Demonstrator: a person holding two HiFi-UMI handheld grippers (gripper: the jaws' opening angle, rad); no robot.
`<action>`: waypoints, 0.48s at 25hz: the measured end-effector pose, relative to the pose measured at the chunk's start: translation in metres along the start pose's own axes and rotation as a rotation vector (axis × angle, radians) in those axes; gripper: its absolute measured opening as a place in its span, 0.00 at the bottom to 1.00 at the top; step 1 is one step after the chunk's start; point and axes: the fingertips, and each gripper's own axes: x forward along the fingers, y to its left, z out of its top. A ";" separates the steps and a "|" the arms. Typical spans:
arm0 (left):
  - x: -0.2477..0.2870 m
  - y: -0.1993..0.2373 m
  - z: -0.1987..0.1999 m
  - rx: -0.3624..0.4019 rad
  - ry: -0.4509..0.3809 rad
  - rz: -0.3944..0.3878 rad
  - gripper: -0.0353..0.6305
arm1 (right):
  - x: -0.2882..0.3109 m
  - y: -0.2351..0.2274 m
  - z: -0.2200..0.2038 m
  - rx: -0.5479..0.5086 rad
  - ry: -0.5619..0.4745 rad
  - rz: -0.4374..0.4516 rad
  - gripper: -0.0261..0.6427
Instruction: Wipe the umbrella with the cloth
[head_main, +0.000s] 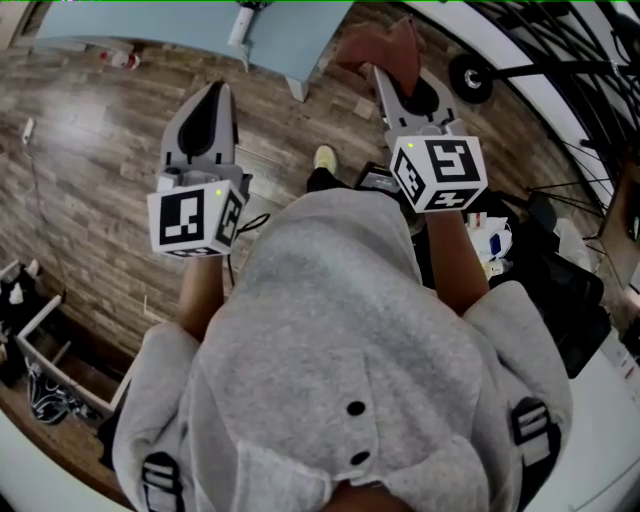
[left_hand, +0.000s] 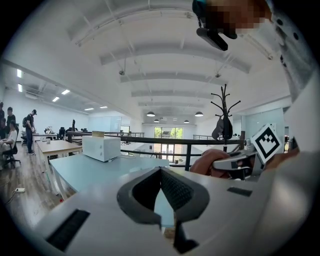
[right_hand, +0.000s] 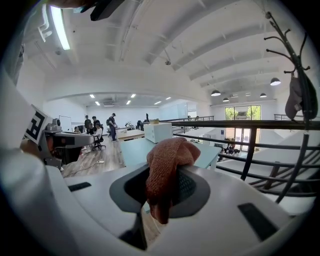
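Big open loft office, white vaulted ceiling, wood plank floor (head_main: 90, 150), and a pale blue table (head_main: 290, 40) straight ahead at the far side. The cloth (right_hand: 167, 165) is a rusty-brown towel-ish thing bunched up in the right gripper (right_hand: 165, 187). The pads are clamped on its middle, with a lump sticking out past the tips and a tail hanging down into the gap behind. From the head view you only get the bunched top of it (head_main: 385, 50), up above the table's near edge.

The left gripper (left_hand: 161, 172) is off to the left, well apart from the cloth. Its pads are pressed flat together with nothing in them, just table showing through the gap below.

A white box (left_hand: 101, 148) sits on the table, a black railing (right_hand: 240, 125) runs behind to the right, and a coat rack (left_hand: 224, 117) stands past that. A few people (left_hand: 30, 130) are at desks far left, too small to make out much.

The grey hoodie (head_main: 340, 330) eats most of the head view, so the floor right below is hidden. The thin black rods (head_main: 560, 50) at the far right are cut off by the edge and I honestly can't tell what they belong to. Same goes for the dark clutter on the right.
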 end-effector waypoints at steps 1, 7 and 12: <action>0.006 0.000 0.002 0.001 0.001 0.003 0.08 | 0.004 -0.004 0.002 -0.003 0.000 0.004 0.15; 0.037 -0.006 0.010 0.029 0.011 0.013 0.08 | 0.021 -0.031 0.009 -0.003 -0.007 0.019 0.15; 0.056 -0.013 0.015 0.041 0.011 0.020 0.08 | 0.031 -0.053 0.013 0.002 -0.011 0.029 0.15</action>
